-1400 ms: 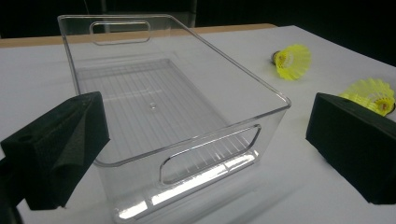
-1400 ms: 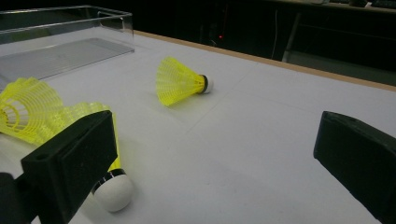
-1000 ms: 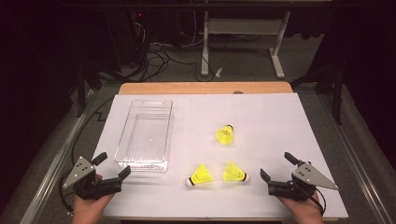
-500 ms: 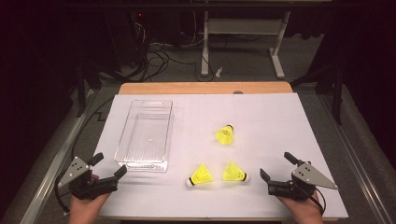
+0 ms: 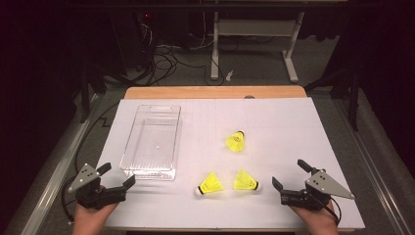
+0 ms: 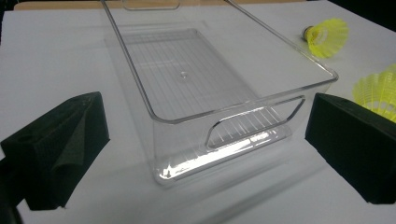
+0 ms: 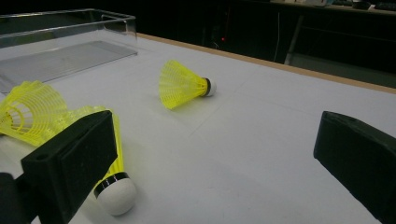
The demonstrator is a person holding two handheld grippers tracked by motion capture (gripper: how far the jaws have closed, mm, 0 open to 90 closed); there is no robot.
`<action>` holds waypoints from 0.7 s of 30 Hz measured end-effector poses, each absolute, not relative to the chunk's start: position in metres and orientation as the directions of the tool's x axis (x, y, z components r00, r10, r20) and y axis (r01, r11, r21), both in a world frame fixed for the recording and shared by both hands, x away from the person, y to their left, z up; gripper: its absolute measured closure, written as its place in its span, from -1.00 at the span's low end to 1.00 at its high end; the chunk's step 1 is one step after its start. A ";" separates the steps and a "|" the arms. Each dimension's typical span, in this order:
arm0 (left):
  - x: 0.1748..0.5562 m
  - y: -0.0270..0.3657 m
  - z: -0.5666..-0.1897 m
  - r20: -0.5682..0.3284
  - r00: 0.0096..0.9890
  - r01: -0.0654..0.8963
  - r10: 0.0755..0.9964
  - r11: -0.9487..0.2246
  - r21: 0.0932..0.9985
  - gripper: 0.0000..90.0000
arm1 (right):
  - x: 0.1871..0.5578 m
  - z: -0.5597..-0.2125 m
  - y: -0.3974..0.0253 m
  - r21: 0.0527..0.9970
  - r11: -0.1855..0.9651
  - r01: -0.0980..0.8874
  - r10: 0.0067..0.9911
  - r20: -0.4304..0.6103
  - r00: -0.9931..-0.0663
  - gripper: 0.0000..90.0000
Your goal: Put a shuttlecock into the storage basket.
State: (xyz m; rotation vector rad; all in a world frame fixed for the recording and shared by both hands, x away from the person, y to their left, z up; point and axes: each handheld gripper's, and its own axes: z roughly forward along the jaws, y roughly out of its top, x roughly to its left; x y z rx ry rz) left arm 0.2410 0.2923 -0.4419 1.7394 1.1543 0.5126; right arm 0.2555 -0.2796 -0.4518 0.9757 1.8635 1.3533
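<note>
Yellow plastic is being seen at three spots in the high view: one shuttlecock (image 5: 236,141) is lying near the middle of the tabletop (image 5: 293,127), and two more, a left one (image 5: 210,183) and a right one (image 5: 244,181), are lying side by side towards the near edge. A clear bin (image 5: 149,171) is standing empty along the left side. The left gripper (image 5: 118,175) is being held at the near left corner with its jaws spread and nothing between them. The right gripper (image 5: 288,173) is being held at the near right corner, likewise spread and gripping nothing. Against the pictures of a moment ago almost nothing is being altered. The left gripper is being shifted only slightly, and shuttlecocks and bin are lying as they were, so the work (presumably loading the bin) is being judged as not yet begun.

From the left gripper view, the left gripper (image 6: 205,121) is being aimed at the bin's near wall (image 6: 252,135) without touching it, and two shuttlecocks (image 6: 327,35) (image 6: 378,91) are being glimpsed at the right.

From the right gripper view, the right gripper (image 7: 215,140) is being pointed, gaping, across the tabletop. The nearest shuttlecock (image 7: 114,189) is lying just beside its left jaw, another (image 7: 32,112) is lying behind it, and the third (image 7: 182,86) is lying farther off.
</note>
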 end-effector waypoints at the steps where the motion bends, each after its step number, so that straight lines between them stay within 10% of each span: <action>1: 0.241 0.292 -0.442 -0.150 0.467 0.477 0.872 -0.105 0.872 -0.98 | 0.256 -0.452 -0.280 0.959 0.198 0.201 0.846 -0.064 -0.529 -0.99; 21: 0.250 0.283 -0.453 -0.158 0.458 0.591 0.875 -0.167 0.789 -0.98 | 0.256 -0.450 -0.277 0.957 0.189 0.219 0.841 -0.042 -0.539 -1.00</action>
